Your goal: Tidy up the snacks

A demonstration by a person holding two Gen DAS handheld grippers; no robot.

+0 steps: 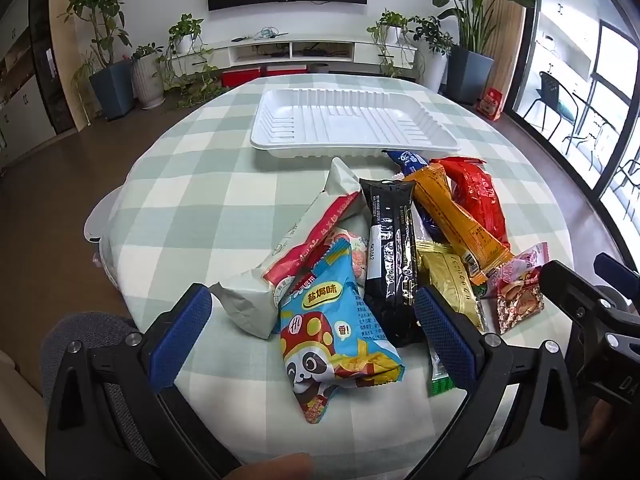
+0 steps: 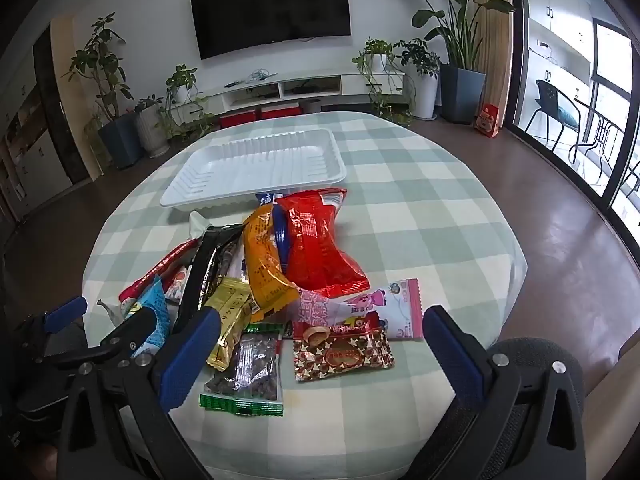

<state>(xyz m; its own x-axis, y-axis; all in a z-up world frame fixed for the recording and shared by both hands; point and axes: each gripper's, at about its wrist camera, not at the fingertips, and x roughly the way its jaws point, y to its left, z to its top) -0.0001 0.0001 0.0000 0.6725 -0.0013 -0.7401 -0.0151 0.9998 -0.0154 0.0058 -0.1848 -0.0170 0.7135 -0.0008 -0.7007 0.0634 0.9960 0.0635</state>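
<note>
A pile of snack packets lies on the green-checked table (image 1: pixel 200 200). Behind it stands an empty white tray (image 1: pixel 352 120) (image 2: pixel 256 164). My left gripper (image 1: pixel 316 336) is open and hovers over the blue panda packet (image 1: pixel 336 344), beside the black packet (image 1: pixel 390 260). My right gripper (image 2: pixel 320 354) is also open, above the heart-patterned packet (image 2: pixel 340 354) and the green-edged nut packet (image 2: pixel 248 372). Neither gripper holds anything. The red packet (image 2: pixel 320 240), orange packet (image 2: pixel 264 256) and gold packet (image 2: pixel 232 316) lie further in, and a pink packet (image 2: pixel 384 308) lies at the right.
A grey chair back (image 1: pixel 80 340) (image 2: pixel 540 360) sits close under the grippers at the table's near edge. Bare cloth lies left of the pile and right of the tray. Potted plants and a low TV cabinet stand beyond the table.
</note>
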